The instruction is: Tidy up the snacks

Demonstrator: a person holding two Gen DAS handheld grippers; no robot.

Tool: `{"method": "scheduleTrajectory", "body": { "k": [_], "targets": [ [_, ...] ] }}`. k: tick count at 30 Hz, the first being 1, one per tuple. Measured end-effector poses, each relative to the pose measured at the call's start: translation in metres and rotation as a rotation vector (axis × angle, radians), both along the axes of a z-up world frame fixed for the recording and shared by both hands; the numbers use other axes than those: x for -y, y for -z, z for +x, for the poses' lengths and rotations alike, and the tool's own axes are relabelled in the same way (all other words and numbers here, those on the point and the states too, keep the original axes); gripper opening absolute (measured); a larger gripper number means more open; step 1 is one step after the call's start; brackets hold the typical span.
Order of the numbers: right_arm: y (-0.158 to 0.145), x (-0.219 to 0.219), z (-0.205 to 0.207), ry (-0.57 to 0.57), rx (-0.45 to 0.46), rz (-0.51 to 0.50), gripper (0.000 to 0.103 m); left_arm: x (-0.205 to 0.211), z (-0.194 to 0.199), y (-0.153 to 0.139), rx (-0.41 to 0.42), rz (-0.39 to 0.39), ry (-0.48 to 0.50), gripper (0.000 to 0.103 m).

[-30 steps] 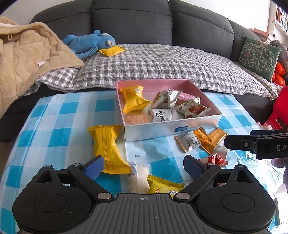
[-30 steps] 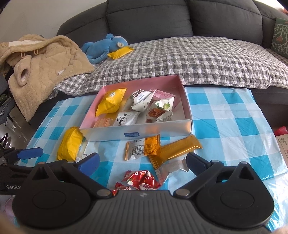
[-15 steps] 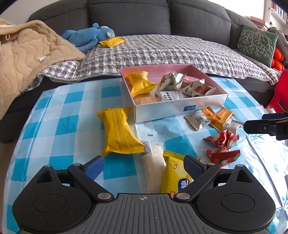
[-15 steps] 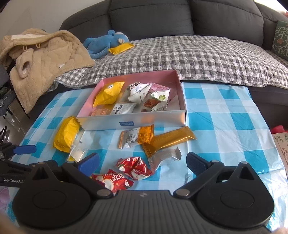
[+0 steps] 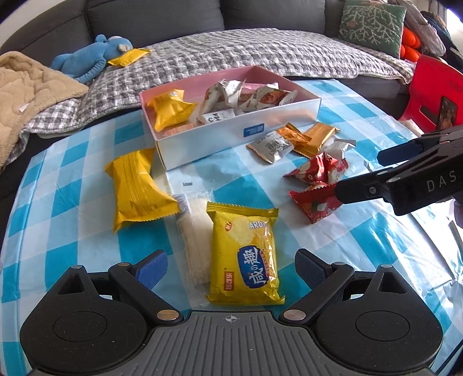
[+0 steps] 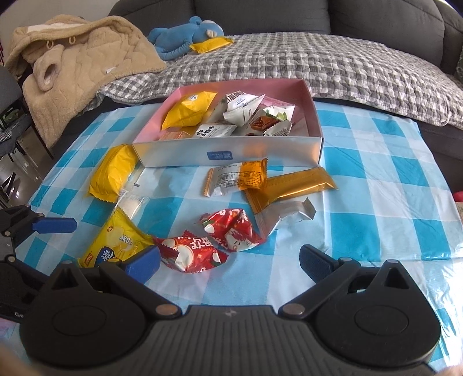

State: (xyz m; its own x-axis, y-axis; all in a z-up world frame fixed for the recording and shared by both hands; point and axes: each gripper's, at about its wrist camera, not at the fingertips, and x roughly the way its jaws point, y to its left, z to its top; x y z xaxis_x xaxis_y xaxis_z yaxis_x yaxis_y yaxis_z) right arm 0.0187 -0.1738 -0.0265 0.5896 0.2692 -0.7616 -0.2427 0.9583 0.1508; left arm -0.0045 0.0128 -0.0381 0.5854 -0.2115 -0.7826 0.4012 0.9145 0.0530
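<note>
A dark grey sofa (image 5: pixel 260 17) under a checked grey blanket (image 5: pixel 246 55) filled the far side, with a tan fleece (image 6: pixel 78 60) and a blue plush toy (image 6: pixel 185 34) at its left. Near it stood the table, spread with a blue-and-white checked cloth (image 6: pixel 376 162). A pink-lined box (image 6: pixel 228 151) sat at the cloth's far middle, holding a yellow packet (image 6: pixel 189 110) and several white wrappers. Loose snacks lay on the cloth nearer than the box: a long yellow pack (image 5: pixel 134 186) at left, a yellow chip bag (image 5: pixel 244 254) with a pale clear-wrapped bar (image 5: pixel 194 240) touching its left edge, two gold bars (image 6: pixel 289 188) just near the box, and two red candy packets (image 6: pixel 208 241).

The left gripper (image 5: pixel 231 267) hovered with its fingers spread wide either side of the chip bag's near end, gripping nothing. The right gripper (image 6: pixel 230 261) was likewise spread apart, empty, just near the red packets.
</note>
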Motion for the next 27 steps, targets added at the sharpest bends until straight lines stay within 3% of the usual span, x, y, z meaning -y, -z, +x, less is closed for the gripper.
{"method": "scheduleTrajectory", "body": {
  "k": [9, 14, 23, 27],
  "targets": [
    [0.014, -0.016, 0.011, -0.001, -0.077, 0.044, 0.1, 0.019, 0.001, 0.016, -0.027, 0.012, 0.05, 0.091],
    [0.019, -0.025, 0.015, 0.002, -0.091, 0.053, 0.094, 0.021, 0.001, 0.015, -0.001, 0.016, 0.047, 0.082],
    [0.022, -0.03, 0.02, 0.011, -0.083, 0.042, 0.078, 0.015, 0.007, 0.013, 0.024, -0.006, 0.006, 0.058],
    [0.021, -0.031, 0.019, 0.002, -0.079, 0.038, 0.063, 0.014, 0.008, 0.012, 0.027, -0.003, -0.009, 0.049]
  ]
}}
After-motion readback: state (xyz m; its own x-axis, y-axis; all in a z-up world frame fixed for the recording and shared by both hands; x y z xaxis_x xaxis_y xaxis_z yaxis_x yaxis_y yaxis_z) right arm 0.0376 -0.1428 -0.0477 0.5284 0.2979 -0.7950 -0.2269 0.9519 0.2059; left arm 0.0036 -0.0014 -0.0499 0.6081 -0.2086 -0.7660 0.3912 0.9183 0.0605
